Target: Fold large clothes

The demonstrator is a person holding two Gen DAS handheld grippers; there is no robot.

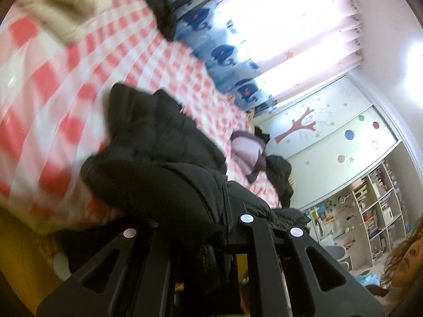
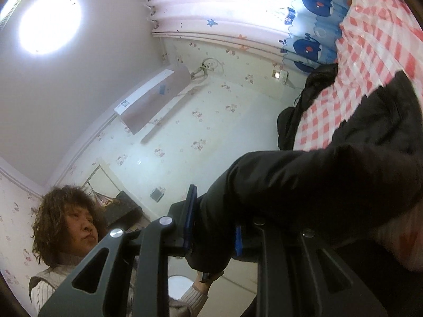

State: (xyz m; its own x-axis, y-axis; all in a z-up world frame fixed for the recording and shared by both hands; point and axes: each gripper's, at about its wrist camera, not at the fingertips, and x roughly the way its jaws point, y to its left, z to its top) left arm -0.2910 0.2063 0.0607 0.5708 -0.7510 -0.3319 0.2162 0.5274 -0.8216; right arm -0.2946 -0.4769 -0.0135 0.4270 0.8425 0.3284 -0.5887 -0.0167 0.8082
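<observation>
— Black padded fabric fills both views: a large jacket [image 1: 164,158] is spread over the red-and-white checked bedcover [image 1: 66,84], and part of it is lifted off the bed.

— How is it held on the right side?

— A thick fold of the jacket [image 2: 304,185] is pinched by the right gripper [image 2: 214,227]; the cloth is seen squeezed between the blue pads [image 2: 191,216], and it bulges out on either side of them.

— And on the left?

— The left gripper [image 1: 190,227] is pushed into the same dark cloth. Fabric is seen bunched between its fingers [image 1: 248,237] and hanging below them, so it is taken to be clamped on the jacket, though the pads themselves are hidden.

— What else is seen on the bed?

— A pale lilac garment [image 1: 246,153] is seen farther along the cover, with another dark piece [image 1: 280,174] beside it, and a cream garment [image 1: 55,8] lies near the upper edge. Much of this view is blurred.

— And around the bed?

— A curtain with blue whales [image 2: 314,5] is hung behind it, an air conditioner [image 2: 153,97] is mounted on the wall, and shelves [image 1: 370,206] are seen at the far side.
</observation>
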